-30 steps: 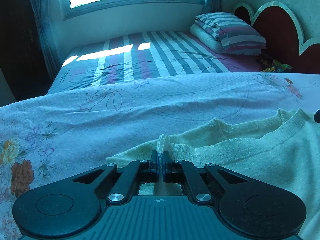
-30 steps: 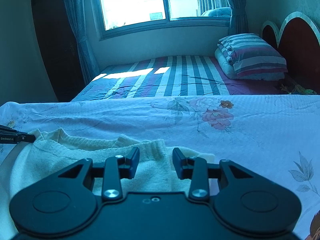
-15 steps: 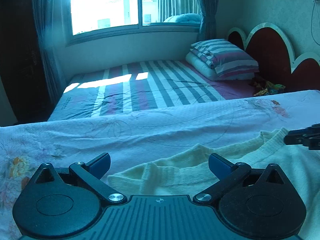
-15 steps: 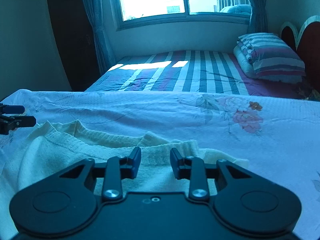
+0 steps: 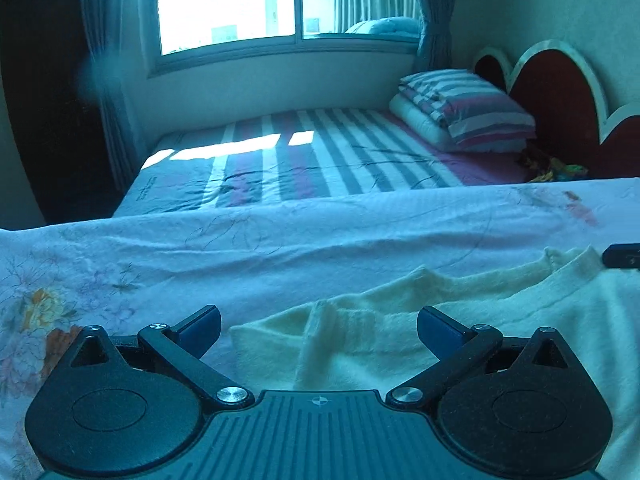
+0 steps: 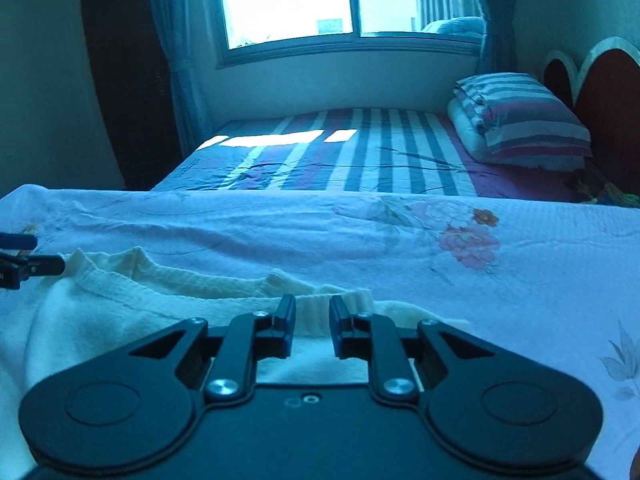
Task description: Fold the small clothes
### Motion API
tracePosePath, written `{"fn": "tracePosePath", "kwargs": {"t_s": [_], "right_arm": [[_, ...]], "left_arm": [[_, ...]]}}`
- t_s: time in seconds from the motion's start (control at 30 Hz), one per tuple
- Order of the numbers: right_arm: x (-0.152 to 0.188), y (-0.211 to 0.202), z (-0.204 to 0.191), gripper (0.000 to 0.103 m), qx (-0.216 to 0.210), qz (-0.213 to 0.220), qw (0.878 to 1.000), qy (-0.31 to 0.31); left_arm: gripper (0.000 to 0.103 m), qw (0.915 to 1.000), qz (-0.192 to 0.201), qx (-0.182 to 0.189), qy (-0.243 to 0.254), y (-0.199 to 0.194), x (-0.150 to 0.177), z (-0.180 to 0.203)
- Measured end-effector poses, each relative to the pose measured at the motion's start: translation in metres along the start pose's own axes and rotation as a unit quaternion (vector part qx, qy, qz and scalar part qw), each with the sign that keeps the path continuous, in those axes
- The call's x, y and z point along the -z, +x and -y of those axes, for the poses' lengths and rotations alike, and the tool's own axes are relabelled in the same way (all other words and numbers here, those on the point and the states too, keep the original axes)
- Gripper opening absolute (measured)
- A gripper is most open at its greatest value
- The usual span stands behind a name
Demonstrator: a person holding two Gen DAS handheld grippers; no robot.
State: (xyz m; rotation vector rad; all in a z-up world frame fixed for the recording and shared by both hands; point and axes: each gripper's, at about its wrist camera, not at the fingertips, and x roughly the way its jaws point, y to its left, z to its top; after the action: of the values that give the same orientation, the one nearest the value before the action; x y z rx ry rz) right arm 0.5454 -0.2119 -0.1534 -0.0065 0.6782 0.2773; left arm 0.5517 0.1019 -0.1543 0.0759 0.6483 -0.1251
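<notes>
Left wrist view: cream knit sweater (image 5: 460,320) flat on floral bedspread (image 5: 200,248). Left tongs (image 5: 318,326) wide, empty, above shoulder edge. Right tongs (image 6: 312,316) narrow, closing, ribbed hem edge between pads, not yet pinched. Knit looks soft, light, stretchy; best grip at ribbed edges.

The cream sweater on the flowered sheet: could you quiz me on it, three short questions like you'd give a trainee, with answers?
1. True or false: the left gripper is clamped on the sweater.
2. Which part of the sweater sits between the right gripper's fingers: A) a ribbed edge, B) a button, C) a zip?
3. Fill in: behind the flowered sheet, a folded striped ____ lies by the headboard.

Key
1. False: its fingers stand wide open, the sweater's edge lying loose between them.
2. A. The jaws are closing, with the ribbed edge in the narrow gap between them.
3. quilt.
</notes>
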Motion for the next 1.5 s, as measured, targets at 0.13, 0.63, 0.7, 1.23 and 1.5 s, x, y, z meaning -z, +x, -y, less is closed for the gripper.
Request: {"fn": "tracePosePath", "kwargs": {"t_s": [0.13, 0.63, 0.7, 1.23, 1.5], "right_arm": [[-0.002, 0.024, -0.003, 0.019, -0.016, -0.039, 0.999, 0.024], [0.004, 0.002, -0.002, 0.019, -0.023, -0.027, 0.999, 0.014], [0.004, 0.014, -0.002, 0.018, -0.016, -0.053, 0.998, 0.021], [0.047, -0.044, -0.052, 0.021, -0.087, -0.048, 0.995, -0.031], [0.044, -0.039, -0.012, 0.021, -0.006, -0.033, 0.999, 0.037]], "left_arm": [[0.103, 0.9982, -0.031, 0.052, 0.006, 0.019, -0.003, 0.018], [0.103, 0.9980, -0.038, 0.042, -0.028, 0.019, -0.008, 0.008], [0.103, 0.9975, -0.068, 0.022, -0.004, 0.033, -0.006, 0.020], [0.103, 0.9963, -0.066, 0.055, 0.006, -0.031, 0.035, 0.036], [0.103, 0.9979, -0.065, -0.007, -0.005, -0.015, 0.046, 0.027]]}}
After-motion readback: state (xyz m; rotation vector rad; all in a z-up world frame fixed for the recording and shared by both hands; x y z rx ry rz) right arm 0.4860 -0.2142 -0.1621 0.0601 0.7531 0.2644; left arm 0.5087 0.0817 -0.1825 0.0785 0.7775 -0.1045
